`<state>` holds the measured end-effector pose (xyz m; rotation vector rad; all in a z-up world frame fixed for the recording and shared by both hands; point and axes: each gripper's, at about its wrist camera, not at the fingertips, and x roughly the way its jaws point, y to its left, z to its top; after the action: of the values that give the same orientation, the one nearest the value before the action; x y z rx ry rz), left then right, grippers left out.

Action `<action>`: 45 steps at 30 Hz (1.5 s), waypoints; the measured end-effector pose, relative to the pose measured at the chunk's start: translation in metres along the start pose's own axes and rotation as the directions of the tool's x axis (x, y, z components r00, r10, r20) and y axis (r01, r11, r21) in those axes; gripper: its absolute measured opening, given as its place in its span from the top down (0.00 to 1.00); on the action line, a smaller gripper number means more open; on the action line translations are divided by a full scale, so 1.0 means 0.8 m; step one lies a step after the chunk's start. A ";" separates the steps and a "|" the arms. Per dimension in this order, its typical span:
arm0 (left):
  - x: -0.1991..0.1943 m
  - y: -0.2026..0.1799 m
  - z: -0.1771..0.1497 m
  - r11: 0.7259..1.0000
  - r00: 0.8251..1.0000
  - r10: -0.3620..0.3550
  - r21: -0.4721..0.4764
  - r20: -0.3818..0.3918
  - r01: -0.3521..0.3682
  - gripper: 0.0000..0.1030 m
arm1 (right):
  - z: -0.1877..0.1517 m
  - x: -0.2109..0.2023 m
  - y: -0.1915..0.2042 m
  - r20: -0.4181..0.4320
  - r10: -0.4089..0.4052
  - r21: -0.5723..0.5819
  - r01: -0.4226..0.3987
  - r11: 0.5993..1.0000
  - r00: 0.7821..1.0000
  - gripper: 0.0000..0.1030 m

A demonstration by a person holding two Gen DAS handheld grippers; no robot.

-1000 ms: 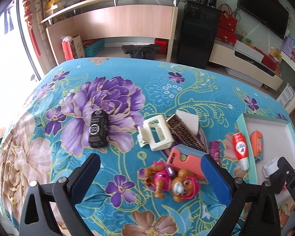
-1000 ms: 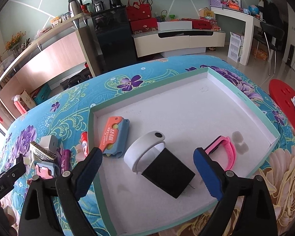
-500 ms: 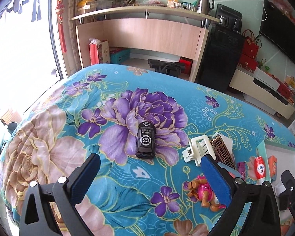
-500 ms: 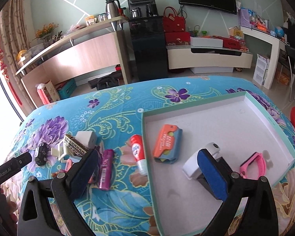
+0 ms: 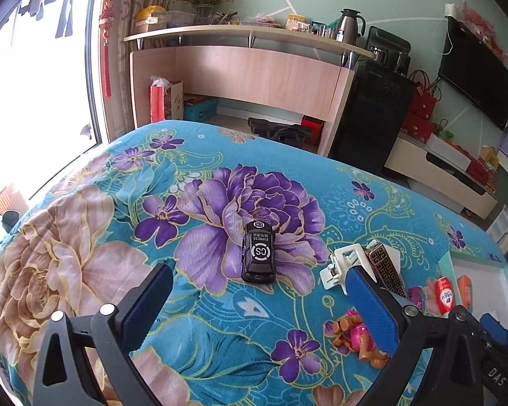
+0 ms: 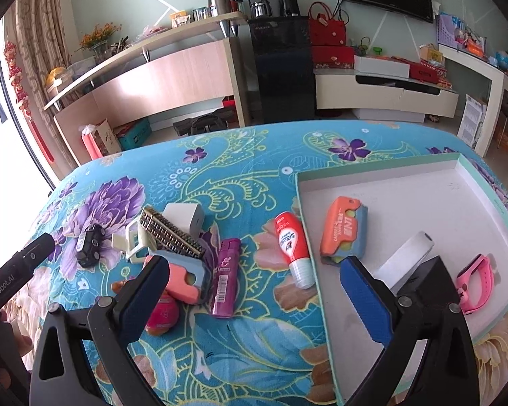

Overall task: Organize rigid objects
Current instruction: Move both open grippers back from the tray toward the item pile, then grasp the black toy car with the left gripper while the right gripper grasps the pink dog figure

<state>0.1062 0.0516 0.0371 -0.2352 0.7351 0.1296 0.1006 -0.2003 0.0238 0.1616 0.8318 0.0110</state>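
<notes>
Where the two views begin, at their lower edges, each hand-held gripper stands spread wide with nothing between its blue pads: the left hand-held gripper (image 5: 255,299) above the floral cloth, the right hand-held gripper (image 6: 254,284) straddling the near rim of the tray (image 6: 382,168); the right one's jaws have just finished widening. The left tool's body, lettered "GenRobot.AI", juts in at the right view's left edge.

Just past the right gripper's left finger, a pink toy figure (image 6: 162,314) is largely hidden behind that finger. Beside it lie a pink-and-blue case (image 6: 186,279) and a purple lighter (image 6: 224,277) with a barcode label. A red tube (image 6: 292,247) with white print too small to read rests against the tray's outer wall.

Inside the tray sit an orange-and-blue case (image 6: 343,230) with lettering I cannot make out, a white band on a black block (image 6: 433,280), partly covered by the right finger, and a pink wristband (image 6: 474,284).

Farther out on the surface (image 5: 84,270) are a white clip (image 5: 343,265), a brown patterned bar (image 5: 386,267) and a white adapter (image 6: 184,218). Well apart to their left, the black toy car (image 5: 258,252) reads "EXPRESS" and "CS".
</notes>
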 end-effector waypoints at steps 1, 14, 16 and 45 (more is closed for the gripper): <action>0.000 0.002 0.000 1.000 1.000 -0.013 -0.010 -0.002 0.013 0.00 | -0.001 0.001 0.002 0.002 0.012 0.001 -0.012 1.000 1.000 0.02; -0.004 0.016 0.005 0.999 0.999 0.046 0.017 -0.011 -0.046 0.00 | -0.010 0.008 0.052 0.015 0.071 -0.112 -0.069 0.991 0.997 0.02; -0.001 0.019 0.005 0.997 0.997 0.076 0.030 -0.025 -0.076 0.00 | -0.013 0.013 0.062 0.000 0.080 -0.123 -0.079 0.989 0.997 0.02; 0.067 0.035 0.018 0.995 0.985 0.098 0.009 -0.143 -0.097 0.00 | -0.043 0.082 0.116 -0.176 0.005 -0.113 -0.025 0.993 0.984 0.02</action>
<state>0.1494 0.0843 0.0068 -0.2077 0.8902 0.2063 0.1247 -0.0994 -0.0335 0.0587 1.0035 0.0880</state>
